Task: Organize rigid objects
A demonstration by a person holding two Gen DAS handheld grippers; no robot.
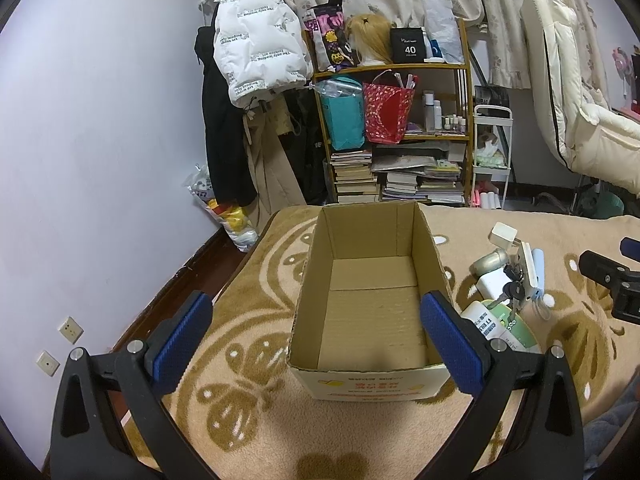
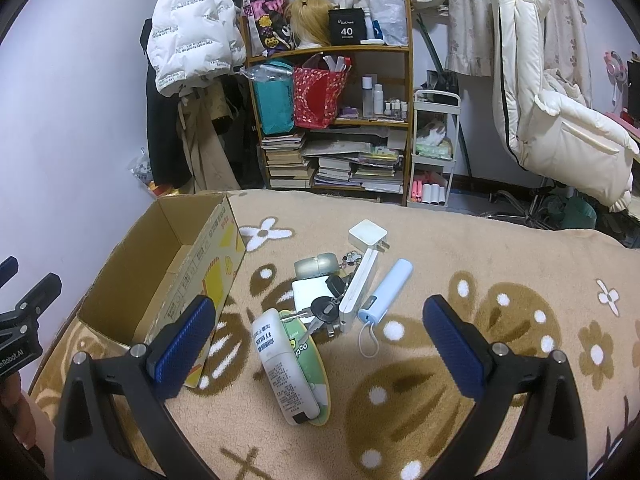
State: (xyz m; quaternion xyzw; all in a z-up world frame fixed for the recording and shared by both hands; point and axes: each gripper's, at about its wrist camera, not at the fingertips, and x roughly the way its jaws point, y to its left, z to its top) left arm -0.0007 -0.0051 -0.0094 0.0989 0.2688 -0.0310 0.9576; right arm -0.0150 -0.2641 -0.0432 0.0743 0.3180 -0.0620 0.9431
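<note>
Behind everything, a cluttered bookshelf (image 2: pixel 332 120) and hanging coats are filling the wall, while a tan flower-patterned blanket (image 2: pixel 460 248) on the bed is carrying the work. Sitting on its left part is an open cardboard box (image 1: pixel 372 280), empty inside, its long axis running away from the left camera.

Just right of the box, a small heap of hard items is lying together — the things to sort. Nearest is a white bottle (image 2: pixel 280 364), resting on its side across a green oval item (image 2: pixel 316 372), its long axis pointing roughly toward the right camera. It is probably light, stiff and a little slippery, so gripping across the middle of its body looks safest. Beyond it, a pale blue power bank (image 2: pixel 386 290) is lying diagonally, its cord loop at the near end; it is likely dense and smooth, best taken across its narrow width. A white flat case (image 2: pixel 358 290) is lying alongside, then a white charger (image 2: pixel 366 234), a grey-green pod (image 2: pixel 316 266) and a bunch of keys (image 2: pixel 324 310), which would be loose and awkward.

The left tool (image 1: pixel 316 334) is hovering wide open before the box, holding nothing. The right tool (image 2: pixel 318 346) is also spread open and empty, framing the bottle.
</note>
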